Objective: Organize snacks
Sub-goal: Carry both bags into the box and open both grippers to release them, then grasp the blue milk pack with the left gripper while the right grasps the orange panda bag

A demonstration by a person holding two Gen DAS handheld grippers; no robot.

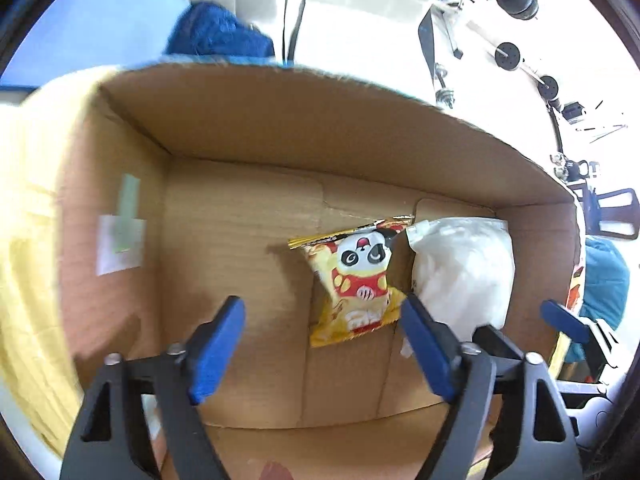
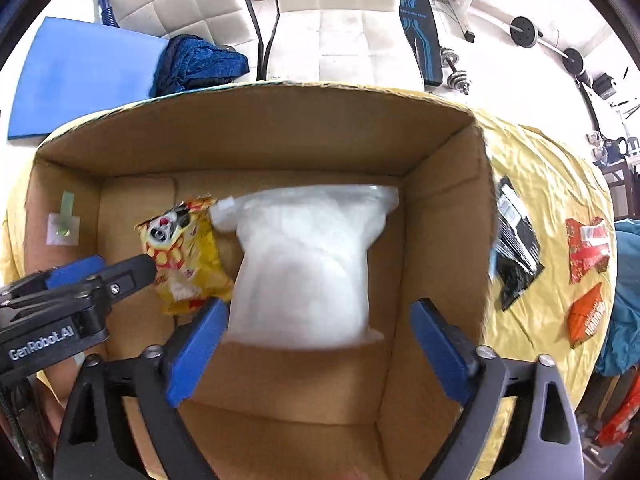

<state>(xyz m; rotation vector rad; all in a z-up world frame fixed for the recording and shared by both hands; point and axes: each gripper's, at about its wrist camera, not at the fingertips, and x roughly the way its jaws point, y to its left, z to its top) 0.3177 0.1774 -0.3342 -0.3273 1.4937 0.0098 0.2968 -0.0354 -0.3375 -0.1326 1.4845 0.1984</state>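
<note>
Box (image 2: 256,128) open-topped, on yellow cloth (image 2: 552,168). Panda packet (image 1: 354,276) and white bag (image 2: 304,264) flat on box floor, touching, packet left of bag. Left gripper (image 1: 322,344) over box, jaws apart, empty. Right gripper (image 2: 318,356) over box, jaws apart, empty. Black pouch (image 2: 516,248), two orange packets (image 2: 588,248) right of box on cloth.

Bright daylight floods both fisheye views — the white floor (image 1: 500,12) beyond blows out to glare. The cardboard box (image 1: 248,128) keeps soft shadow along its inner walls. Edges bend hard into a black rim, and the left view smears with motion blur.
</note>
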